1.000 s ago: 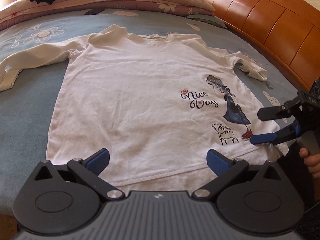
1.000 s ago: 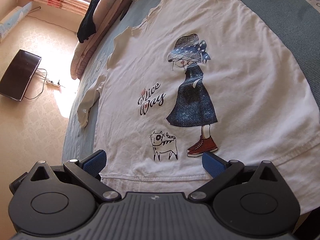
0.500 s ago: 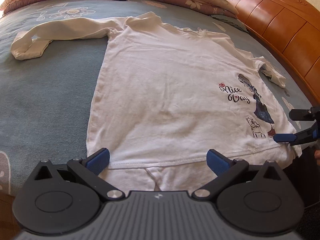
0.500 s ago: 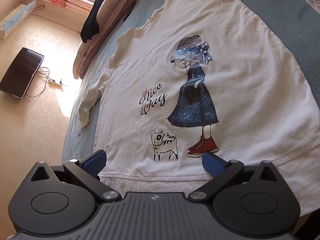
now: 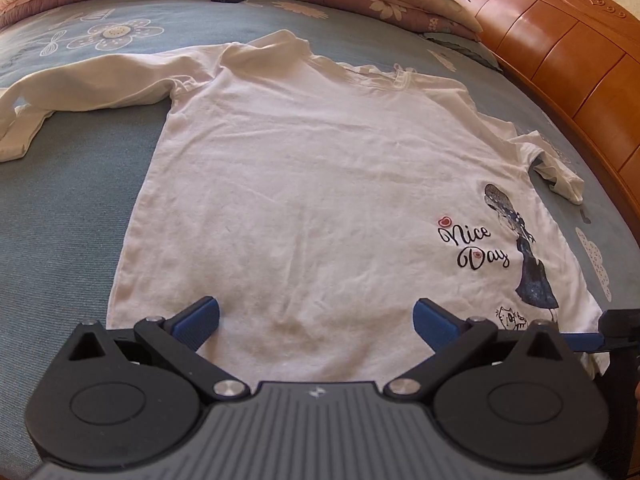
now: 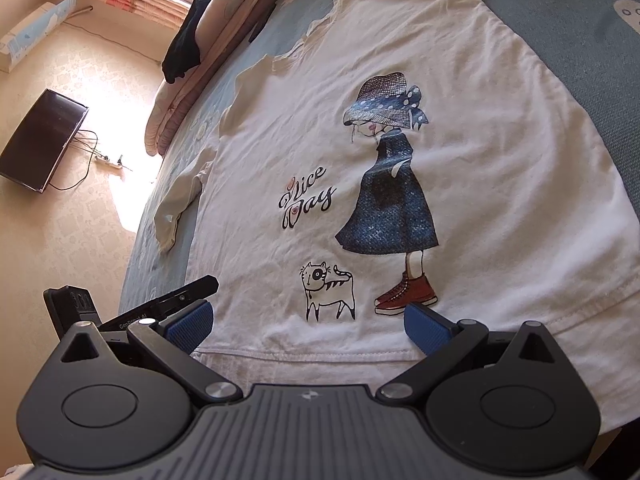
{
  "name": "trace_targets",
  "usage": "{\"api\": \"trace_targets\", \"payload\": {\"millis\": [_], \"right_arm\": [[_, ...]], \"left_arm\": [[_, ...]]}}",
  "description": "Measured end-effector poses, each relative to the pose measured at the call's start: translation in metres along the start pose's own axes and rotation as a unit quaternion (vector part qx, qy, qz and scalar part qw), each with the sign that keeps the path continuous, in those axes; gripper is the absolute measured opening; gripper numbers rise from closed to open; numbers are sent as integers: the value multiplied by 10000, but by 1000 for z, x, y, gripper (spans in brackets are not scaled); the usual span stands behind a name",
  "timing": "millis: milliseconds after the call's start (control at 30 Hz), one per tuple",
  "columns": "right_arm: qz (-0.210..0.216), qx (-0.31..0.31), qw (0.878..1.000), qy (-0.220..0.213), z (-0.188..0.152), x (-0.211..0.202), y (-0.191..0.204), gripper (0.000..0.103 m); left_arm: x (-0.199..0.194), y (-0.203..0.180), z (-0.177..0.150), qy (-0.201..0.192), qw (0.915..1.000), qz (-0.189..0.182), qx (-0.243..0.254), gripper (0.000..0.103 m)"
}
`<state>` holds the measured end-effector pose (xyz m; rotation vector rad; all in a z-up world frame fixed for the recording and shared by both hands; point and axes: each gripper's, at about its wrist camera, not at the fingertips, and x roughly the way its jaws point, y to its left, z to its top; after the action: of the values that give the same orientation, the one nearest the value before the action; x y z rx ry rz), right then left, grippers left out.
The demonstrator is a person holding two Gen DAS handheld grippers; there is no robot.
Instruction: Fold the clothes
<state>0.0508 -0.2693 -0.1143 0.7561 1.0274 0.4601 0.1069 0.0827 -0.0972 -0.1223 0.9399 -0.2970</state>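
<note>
Left gripper [image 5: 316, 318] has advanced over the hem of the white long-sleeved shirt [image 5: 320, 184], beside the right gripper [image 6: 308, 322]; both jaws wide, empty. Folding not begun.

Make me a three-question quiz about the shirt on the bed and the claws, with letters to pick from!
1. Where does the white long-sleeved shirt lie?
A. on the floor
B. flat on the blue-grey bedspread
C. on a chair

2. What colour are the printed girl's sneakers?
A. red
B. green
C. yellow

3. How do the left claw and right claw stand?
A. both shut on the shirt
B. one open, one shut
C. both open at the hem

Answers: 1 B, the shirt is spread on the bed. 2 A, the shoes are red. 3 C, the blue pads sit wide apart.
</note>
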Motion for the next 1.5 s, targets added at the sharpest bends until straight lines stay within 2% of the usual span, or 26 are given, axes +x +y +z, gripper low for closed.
{"api": "trace_targets", "payload": {"millis": [200, 400, 567, 733, 867, 900, 1000, 1100, 1233, 1300, 1367, 1500], "right_arm": [[-208, -209, 9996, -26, -2, 4, 9, 103], [-401, -416, 9983, -55, -5, 7, 16, 103], [-326, -392, 9987, -52, -4, 6, 13, 103], [-201, -381, 9990, -102, -5, 4, 10, 103], [-97, -403, 9990, -171, -7, 2, 7, 103], [-91, -401, 9990, -177, -7, 2, 7, 103], [-136, -370, 9990, -207, -7, 2, 8, 103], [-297, -510, 9980, -214, -9, 5, 15, 103], [-820, -1138, 9901, -94, -16, 15, 35, 103], [-1101, -1493, 9826, -35, -21, 21, 45, 103], [-1311, -1692, 9768, 12, -25, 26, 52, 103], [-1420, -1417, 9796, -96, -23, 26, 52, 103]], "left_arm": [[-3, 0, -9, -260, 9997, 19, 24, 102], [-1, -4, -6, -199, 9997, 155, 22, 102], [2, -6, -2, -139, 9994, 295, -124, 102], [7, -15, 1, -40, 9981, 603, -86, 102], [15, -29, 9, 239, 9951, 951, 113, 102], [16, -31, 12, 264, 9958, 873, 109, 102], [15, -40, 32, 166, 9994, 286, 103, 102], [15, -54, 57, -183, 9994, -7, 288, 102], [25, -58, 89, -688, 9964, -394, 283, 102], [41, -49, 100, -759, 9962, -397, 165, 102], [63, -37, 109, -666, 9974, -285, -7, 102], [95, -17, 115, -375, 9991, -40, -189, 102]]}}
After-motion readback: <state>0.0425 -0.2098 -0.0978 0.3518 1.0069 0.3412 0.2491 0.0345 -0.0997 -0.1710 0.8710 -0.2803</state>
